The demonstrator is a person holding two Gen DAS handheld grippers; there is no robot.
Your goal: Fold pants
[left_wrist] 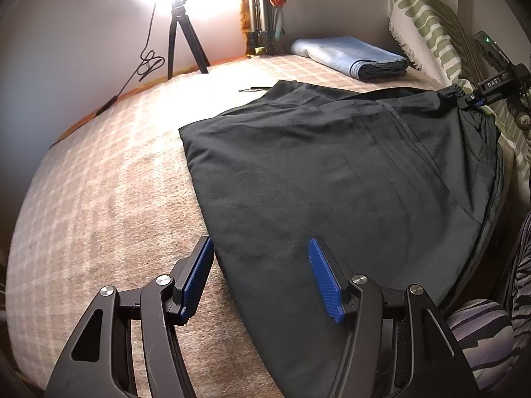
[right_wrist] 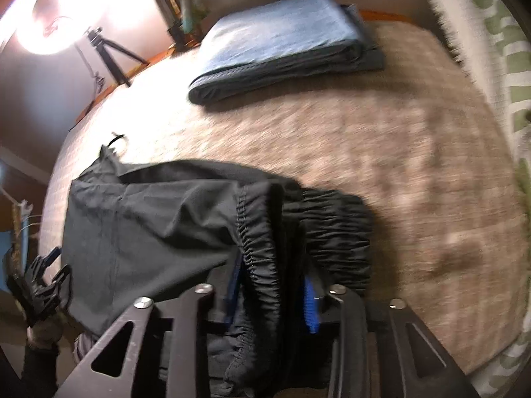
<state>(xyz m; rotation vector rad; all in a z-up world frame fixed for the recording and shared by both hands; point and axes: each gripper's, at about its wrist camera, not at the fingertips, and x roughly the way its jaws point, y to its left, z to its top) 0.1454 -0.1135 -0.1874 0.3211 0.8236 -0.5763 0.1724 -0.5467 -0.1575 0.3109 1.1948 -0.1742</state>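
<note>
Left wrist view: checked bedspread [left_wrist: 109,172] carrying black pants [left_wrist: 332,172], long axis running from near edge away toward elastic waistband [right_wrist: 262,248] at far right. Left gripper [left_wrist: 262,265] gaping, straddling near hem edge, nothing pinched. Right gripper [right_wrist: 272,301] nearer waistband – gathered elastic between parted pads, grip loosened. Folded jeans [right_wrist: 285,43] well apart.

Bare checked bedcover [left_wrist: 109,179] open left of the black pants [left_wrist: 332,172], folded jeans [left_wrist: 348,54] blocking the far side, tripod [left_wrist: 181,38] far left, patterned cushion [left_wrist: 428,23] along the right.
</note>
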